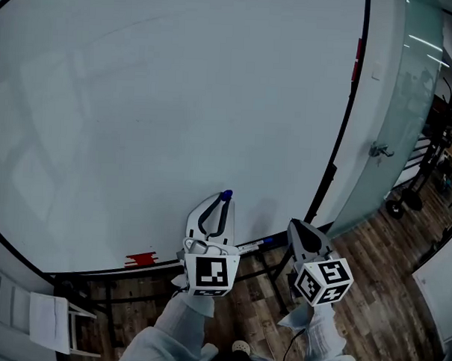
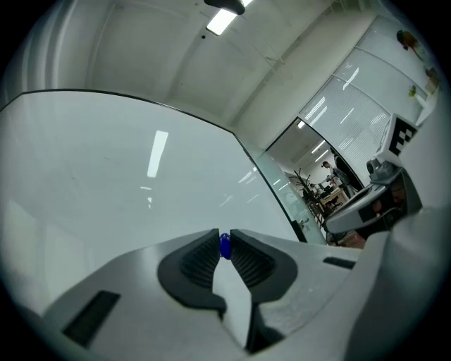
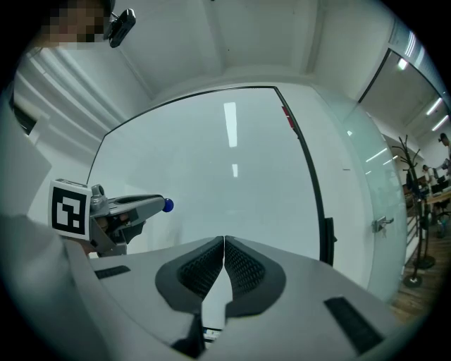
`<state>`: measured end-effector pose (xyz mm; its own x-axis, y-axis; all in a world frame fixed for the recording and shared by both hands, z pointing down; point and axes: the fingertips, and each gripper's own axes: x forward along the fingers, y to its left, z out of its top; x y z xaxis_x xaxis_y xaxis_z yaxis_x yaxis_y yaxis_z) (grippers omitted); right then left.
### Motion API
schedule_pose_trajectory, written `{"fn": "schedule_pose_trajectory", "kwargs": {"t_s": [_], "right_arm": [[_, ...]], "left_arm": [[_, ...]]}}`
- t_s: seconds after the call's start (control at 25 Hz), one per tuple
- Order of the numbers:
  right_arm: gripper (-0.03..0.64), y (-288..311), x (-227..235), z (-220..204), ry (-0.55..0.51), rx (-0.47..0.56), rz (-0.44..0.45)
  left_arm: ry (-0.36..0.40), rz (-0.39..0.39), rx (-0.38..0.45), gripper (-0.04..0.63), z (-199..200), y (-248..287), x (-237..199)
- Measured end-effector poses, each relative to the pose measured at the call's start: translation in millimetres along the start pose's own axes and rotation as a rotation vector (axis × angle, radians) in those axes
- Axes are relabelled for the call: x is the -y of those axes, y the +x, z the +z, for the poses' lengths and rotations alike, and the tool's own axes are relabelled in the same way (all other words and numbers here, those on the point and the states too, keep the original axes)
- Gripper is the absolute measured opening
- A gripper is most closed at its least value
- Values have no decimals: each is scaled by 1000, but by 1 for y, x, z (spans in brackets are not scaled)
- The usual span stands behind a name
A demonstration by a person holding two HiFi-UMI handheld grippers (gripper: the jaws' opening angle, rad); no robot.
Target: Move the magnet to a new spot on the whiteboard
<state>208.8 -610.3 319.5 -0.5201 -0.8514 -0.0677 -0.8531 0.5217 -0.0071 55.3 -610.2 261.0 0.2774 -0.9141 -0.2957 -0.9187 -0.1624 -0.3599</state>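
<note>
Ribbed black rubber pads (image 2: 201, 262) of my left gripper (image 2: 225, 235) sit nearest. They are pinched on the small rounded glossy blue magnet (image 2: 225, 245), which is caught only at the very tips of the jaws, with part of it poking out beyond them. So the magnet is in my grip and held up in front of the large glossy whiteboard (image 1: 177, 99). From these views I cannot tell whether it touches the surface or hangs just off it. I judge this to be the carrying step: the magnet is lifted and a new spot has to be chosen. The next move calls for bringing it square to a bare patch, letting it seat flat, then parting the jaws and backing straight out so the pads do not drag it sideways. Such a smooth little bead held only at the tips could easily twist or slip. My right gripper (image 3: 224, 241) is closed with nothing between its meshed pads, idling low beside the left one. Farther out, the board is flat, slick and unmarked, and ceiling lights gleam in it inside its thin black frame. A flat red thing (image 1: 141, 260) lies along its lower edge, over the dark wooden plank floor (image 1: 371, 272).
</note>
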Motion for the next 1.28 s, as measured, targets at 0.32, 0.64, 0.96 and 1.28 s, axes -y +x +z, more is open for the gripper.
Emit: {"fn": "schedule_pose_trajectory", "kwargs": {"t_s": [0.32,0.64,0.96,1.28], "right_arm": [[28,-28,40,-1,-1,-3,-87],[28,-44,71,-4,4,-8,-137],[28,-46,95,-7,7,-12,-154],[28,-36,110,-15,6,-30,-155]], "left_arm": [[-15,-96,13,51,0,29,55],[-9,-149,12,48,-1,53,91],[20,-153,-12,46,-13,80,107],[44,-136,-55,43,-36,109,105]]}}
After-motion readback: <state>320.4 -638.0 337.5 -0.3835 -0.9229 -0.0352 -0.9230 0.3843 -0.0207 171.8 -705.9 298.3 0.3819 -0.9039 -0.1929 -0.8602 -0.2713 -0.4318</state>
